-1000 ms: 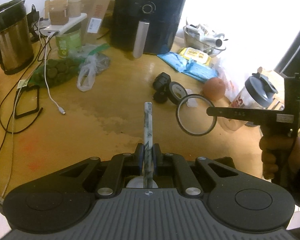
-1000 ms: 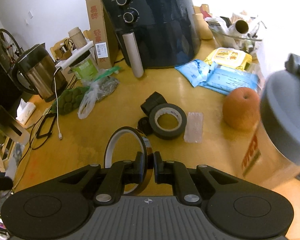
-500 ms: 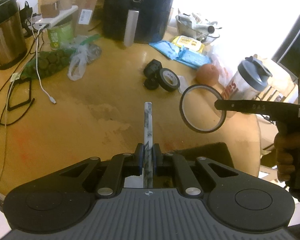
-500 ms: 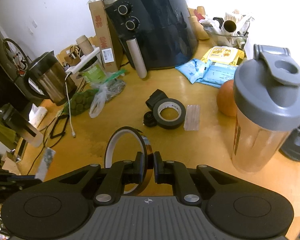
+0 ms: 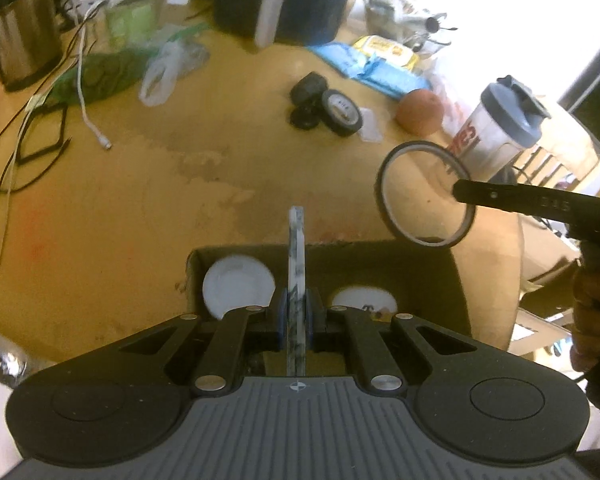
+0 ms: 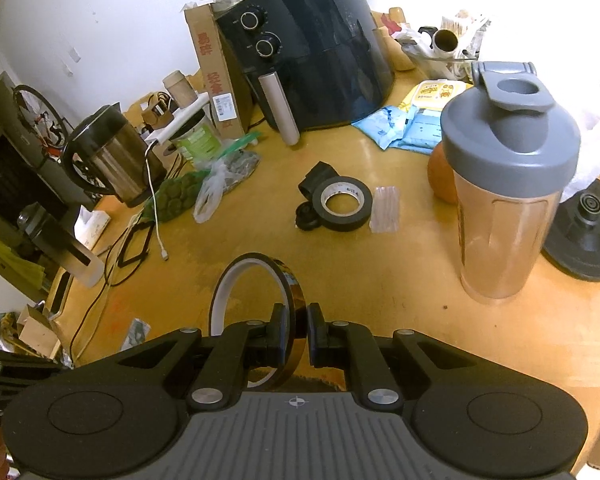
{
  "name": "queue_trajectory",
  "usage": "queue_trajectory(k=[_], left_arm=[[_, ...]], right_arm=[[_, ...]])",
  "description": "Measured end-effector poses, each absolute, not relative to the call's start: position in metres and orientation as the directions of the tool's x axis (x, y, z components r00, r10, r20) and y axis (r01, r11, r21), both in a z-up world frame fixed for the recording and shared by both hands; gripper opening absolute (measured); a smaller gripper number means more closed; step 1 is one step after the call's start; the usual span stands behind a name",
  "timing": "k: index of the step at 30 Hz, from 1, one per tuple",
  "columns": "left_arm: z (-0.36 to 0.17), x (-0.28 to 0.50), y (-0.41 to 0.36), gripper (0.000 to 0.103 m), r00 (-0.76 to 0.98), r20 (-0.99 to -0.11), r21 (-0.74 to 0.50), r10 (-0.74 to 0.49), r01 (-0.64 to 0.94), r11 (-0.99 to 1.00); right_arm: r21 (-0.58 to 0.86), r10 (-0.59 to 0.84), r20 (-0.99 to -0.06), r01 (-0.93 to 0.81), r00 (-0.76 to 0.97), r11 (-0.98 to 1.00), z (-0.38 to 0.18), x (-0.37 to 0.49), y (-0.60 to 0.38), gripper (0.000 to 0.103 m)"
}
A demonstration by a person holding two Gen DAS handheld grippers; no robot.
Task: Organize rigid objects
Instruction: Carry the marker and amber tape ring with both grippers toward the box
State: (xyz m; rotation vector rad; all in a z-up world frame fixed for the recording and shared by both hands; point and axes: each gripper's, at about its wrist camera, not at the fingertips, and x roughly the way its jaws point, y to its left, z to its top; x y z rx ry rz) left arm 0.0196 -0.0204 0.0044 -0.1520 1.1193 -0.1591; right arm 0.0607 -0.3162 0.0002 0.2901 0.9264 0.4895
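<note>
My left gripper [image 5: 296,316] is shut on a thin marbled white slab [image 5: 296,256], held edge-up above an open cardboard box [image 5: 440,268] at the table's near edge. Two white round items [image 5: 236,288] lie in the box. My right gripper [image 6: 294,332] is shut on a thin amber tape ring [image 6: 252,280], held upright above the table edge. The ring also shows in the left wrist view [image 5: 424,196], to the right of the slab and above the box's far right corner.
On the yellow table [image 6: 400,272] lie a black tape roll [image 6: 342,204], black caps [image 6: 308,216], a clear packet [image 6: 385,208], an orange [image 6: 440,180], a shaker bottle [image 6: 504,196], a black air fryer [image 6: 312,48], a kettle [image 6: 108,156], cables and bags.
Both grippers have pulled back toward the table's near edge with their loads. The open box with white items has come into view under the left gripper.
</note>
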Motion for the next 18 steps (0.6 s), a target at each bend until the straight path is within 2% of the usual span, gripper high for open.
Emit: queue_trajectory(k=[2, 5, 6, 18], left_arm=[[0.002, 0.018, -0.020, 0.013, 0.413, -0.890, -0.195, -0.193, 0.038, 0.980], [0.001, 0.014, -0.018, 0.036, 0.413, -0.897, -0.170, -0.157, 0.005, 0.985], [0.002, 0.011, -0.016, 0.038, 0.421, -0.895, -0.167, -0.148, -0.007, 0.986], [0.012, -0.005, -0.007, 0.039, 0.465, -0.880, -0.165, -0.097, -0.108, 0.980]], right_arm=[[0.442, 0.521, -0.691, -0.278, 0.501, 0.853, 0.001, 0.057, -0.318, 0.013], [0.443, 0.521, -0.694, -0.277, 0.496, 0.853, 0.000, 0.053, -0.320, 0.013], [0.443, 0.522, -0.696, -0.277, 0.493, 0.852, -0.001, 0.051, -0.321, 0.013], [0.394, 0.513, -0.704, -0.332, 0.490, 0.857, 0.001, 0.033, -0.323, 0.013]])
